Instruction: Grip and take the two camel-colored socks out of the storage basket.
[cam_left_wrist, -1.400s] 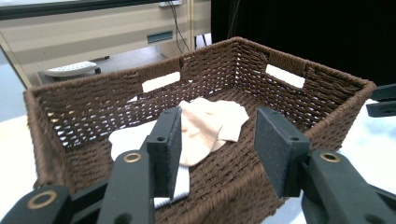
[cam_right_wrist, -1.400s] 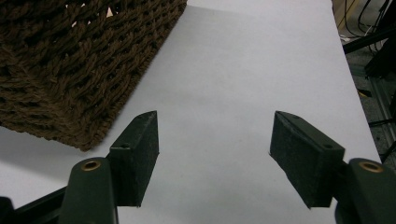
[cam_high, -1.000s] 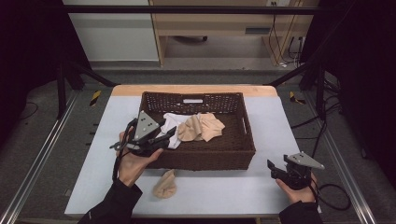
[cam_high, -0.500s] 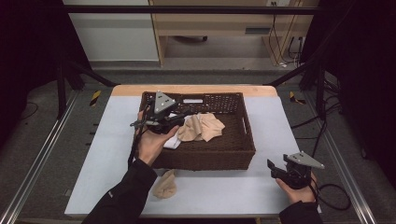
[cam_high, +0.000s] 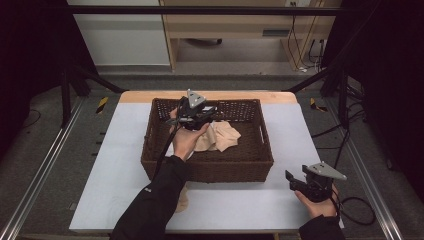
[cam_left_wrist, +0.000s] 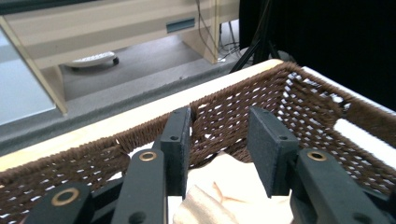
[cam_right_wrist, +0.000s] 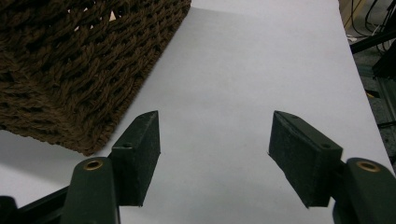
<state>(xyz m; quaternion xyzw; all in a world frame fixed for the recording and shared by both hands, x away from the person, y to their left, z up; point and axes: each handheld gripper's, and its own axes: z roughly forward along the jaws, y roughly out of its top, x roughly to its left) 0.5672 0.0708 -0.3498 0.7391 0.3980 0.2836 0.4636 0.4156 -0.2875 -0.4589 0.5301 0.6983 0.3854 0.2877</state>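
The left gripper (cam_high: 206, 112), carried deeper into the basket (cam_high: 150, 150), is being narrowed, jaws apart, above soft, light beige cloth (cam_left_wrist: 233, 186); a raised fold is judged the best hold.

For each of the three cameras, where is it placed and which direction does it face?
High view: above the person's side, facing forward and down on the white table; both forearms show.
Left gripper view: rides the left hand-held gripper, facing the far wall of the brown woven basket over beige cloth; its black jaws show.
Right gripper view: rides the right hand-held gripper, facing down at the table; its jaws show.
All three share the basket.
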